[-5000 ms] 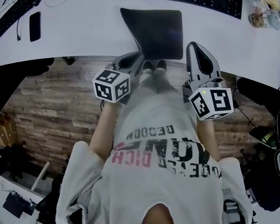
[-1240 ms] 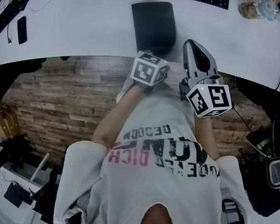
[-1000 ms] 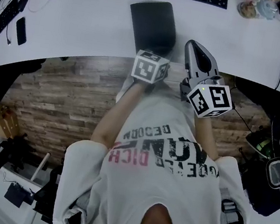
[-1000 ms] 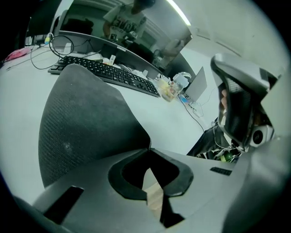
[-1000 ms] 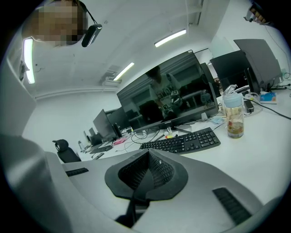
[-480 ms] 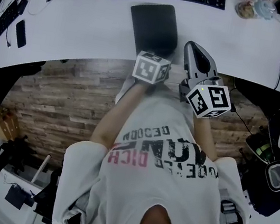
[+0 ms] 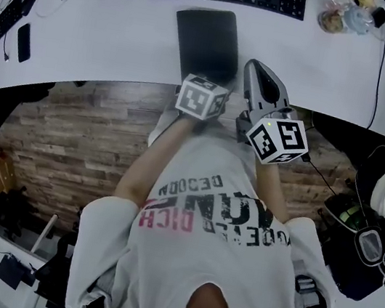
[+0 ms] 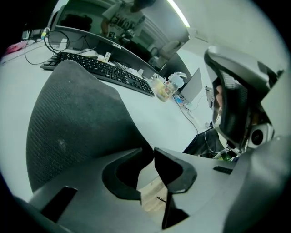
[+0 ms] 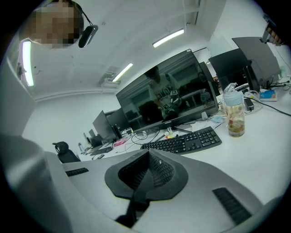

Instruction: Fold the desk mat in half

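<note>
Left gripper view: the left gripper (image 8: 149, 154) has just been opening its jaws, now narrowly apart with nothing between them. The doubled desk mat (image 8: 77, 118) lies just ahead, so the fold looks finished. Beside it, the right gripper (image 9: 148, 157) is closed and empty.

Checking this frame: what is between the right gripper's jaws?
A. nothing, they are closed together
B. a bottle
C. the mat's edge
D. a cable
A: the right gripper view shows the right gripper with its jaws pressed together and nothing between them, while the mat lies on the desk beside it.
</note>
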The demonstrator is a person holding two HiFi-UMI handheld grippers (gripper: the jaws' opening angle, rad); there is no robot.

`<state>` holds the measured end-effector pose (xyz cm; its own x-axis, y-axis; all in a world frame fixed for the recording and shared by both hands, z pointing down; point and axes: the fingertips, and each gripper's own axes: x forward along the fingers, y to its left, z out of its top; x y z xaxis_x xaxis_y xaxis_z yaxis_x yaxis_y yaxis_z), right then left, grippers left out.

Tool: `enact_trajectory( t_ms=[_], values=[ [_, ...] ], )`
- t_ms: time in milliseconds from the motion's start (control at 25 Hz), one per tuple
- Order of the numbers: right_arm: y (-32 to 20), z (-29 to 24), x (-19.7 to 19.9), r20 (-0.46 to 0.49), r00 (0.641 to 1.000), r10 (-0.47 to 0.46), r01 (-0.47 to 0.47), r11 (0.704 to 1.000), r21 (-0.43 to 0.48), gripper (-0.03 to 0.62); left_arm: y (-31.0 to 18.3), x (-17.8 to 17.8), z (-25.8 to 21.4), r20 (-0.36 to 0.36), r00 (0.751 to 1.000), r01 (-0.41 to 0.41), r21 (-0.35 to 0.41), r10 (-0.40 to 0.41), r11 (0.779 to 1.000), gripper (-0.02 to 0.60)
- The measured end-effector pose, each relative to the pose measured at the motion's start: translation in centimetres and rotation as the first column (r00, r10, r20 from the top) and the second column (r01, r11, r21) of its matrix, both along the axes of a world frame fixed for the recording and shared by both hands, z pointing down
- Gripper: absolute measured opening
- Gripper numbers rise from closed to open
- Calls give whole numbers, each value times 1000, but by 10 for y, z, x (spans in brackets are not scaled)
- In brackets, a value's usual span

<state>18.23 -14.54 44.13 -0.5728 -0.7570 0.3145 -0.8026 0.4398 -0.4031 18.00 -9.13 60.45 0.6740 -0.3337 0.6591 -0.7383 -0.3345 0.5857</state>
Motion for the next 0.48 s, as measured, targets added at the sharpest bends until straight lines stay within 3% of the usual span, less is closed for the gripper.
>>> enact_trajectory(
  t_ms=[80,160,360,480],
  values=[
    [-1,0,2,-2,1000,5,-5,1000,-1,-3,0,5,-4,-50,999,-3,-20,2,1000,116],
    [0,0,4,0,1000,17,-17,1000,0,-3,1,5,-5,-69,998,0,-28,-2,1000,132],
    [4,1,10,-1,999,43,-43,999,-2,-3,1,2,-2,-46,999,21,-27,-22,999,129],
    [7,1,12,-2,999,52,-52,999,-3,-3,-1,-3,1,-16,999,42,-26,-42,999,78]
  ],
)
